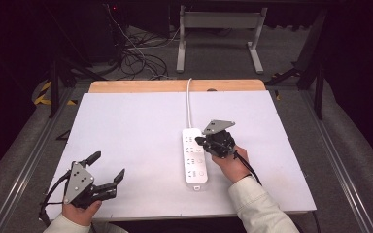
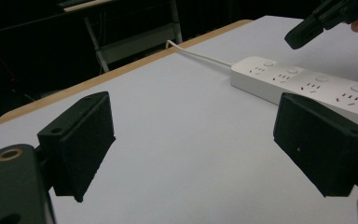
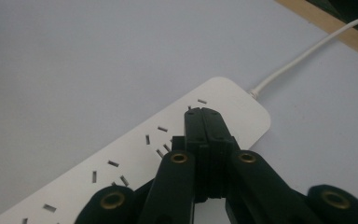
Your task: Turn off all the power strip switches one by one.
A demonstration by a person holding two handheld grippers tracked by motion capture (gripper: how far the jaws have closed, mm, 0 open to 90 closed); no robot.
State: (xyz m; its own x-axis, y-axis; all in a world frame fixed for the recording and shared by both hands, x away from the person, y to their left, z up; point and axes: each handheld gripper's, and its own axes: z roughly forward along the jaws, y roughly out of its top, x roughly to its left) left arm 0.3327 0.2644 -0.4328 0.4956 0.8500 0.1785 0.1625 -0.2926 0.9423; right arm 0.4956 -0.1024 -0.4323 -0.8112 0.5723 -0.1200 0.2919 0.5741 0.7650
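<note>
A white power strip [image 1: 194, 155] lies lengthwise in the middle of the white table, its white cable [image 1: 190, 99] running off the far edge. My right gripper [image 1: 200, 141] is shut with nothing in it, its tips over the far end of the strip [image 3: 177, 140]; in the right gripper view the closed jaws [image 3: 204, 114] point down at a socket near the cable end. Whether they touch it I cannot tell. My left gripper [image 1: 108, 168] stands open near the front left corner, with bare table between its pads [image 2: 81, 140]. The left gripper view has the strip [image 2: 307, 84] off to the right.
The white table top [image 1: 136, 136] has a wooden strip [image 1: 175, 86] along its far edge. Beyond it on the floor stand a white desk frame [image 1: 218, 34] and tangled cables [image 1: 136, 58]. Metal rails [image 1: 29, 165] run along both sides of the table.
</note>
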